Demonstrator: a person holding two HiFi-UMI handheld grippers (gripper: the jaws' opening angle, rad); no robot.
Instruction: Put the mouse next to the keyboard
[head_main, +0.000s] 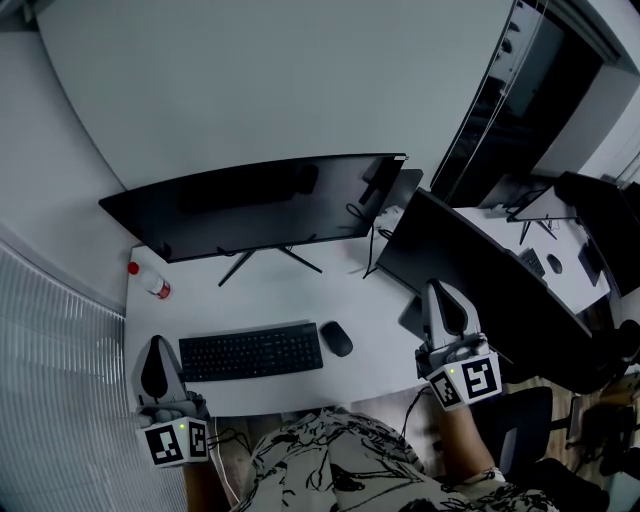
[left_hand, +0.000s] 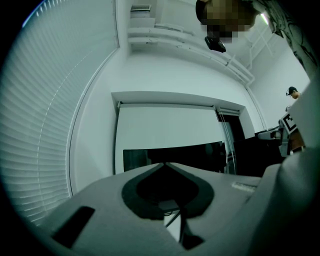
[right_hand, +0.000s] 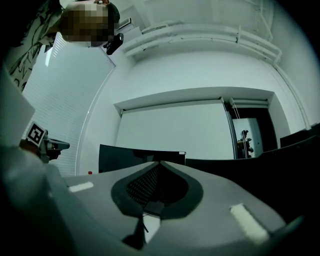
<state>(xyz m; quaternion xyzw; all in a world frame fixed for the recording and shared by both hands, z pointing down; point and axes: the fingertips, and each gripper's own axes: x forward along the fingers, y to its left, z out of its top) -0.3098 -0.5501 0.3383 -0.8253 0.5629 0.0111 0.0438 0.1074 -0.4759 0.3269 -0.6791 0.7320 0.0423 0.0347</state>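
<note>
A black mouse (head_main: 336, 338) lies on the white desk (head_main: 300, 295), just off the right end of the black keyboard (head_main: 250, 352). My left gripper (head_main: 157, 342) is at the desk's front left corner, to the left of the keyboard. Its jaws are shut with nothing between them, and the tips meet in the left gripper view (left_hand: 164, 164). My right gripper (head_main: 437, 287) hangs off the desk's right edge, well to the right of the mouse. It too is shut and empty, with the tips touching in the right gripper view (right_hand: 159, 163). Both grippers point up toward the far wall.
A wide curved monitor (head_main: 260, 205) stands behind the keyboard on a splayed stand. A second dark monitor (head_main: 470, 280) angles across the right side. A red-capped bottle (head_main: 153, 283) lies at the left back. Window blinds (head_main: 50, 380) run along the left.
</note>
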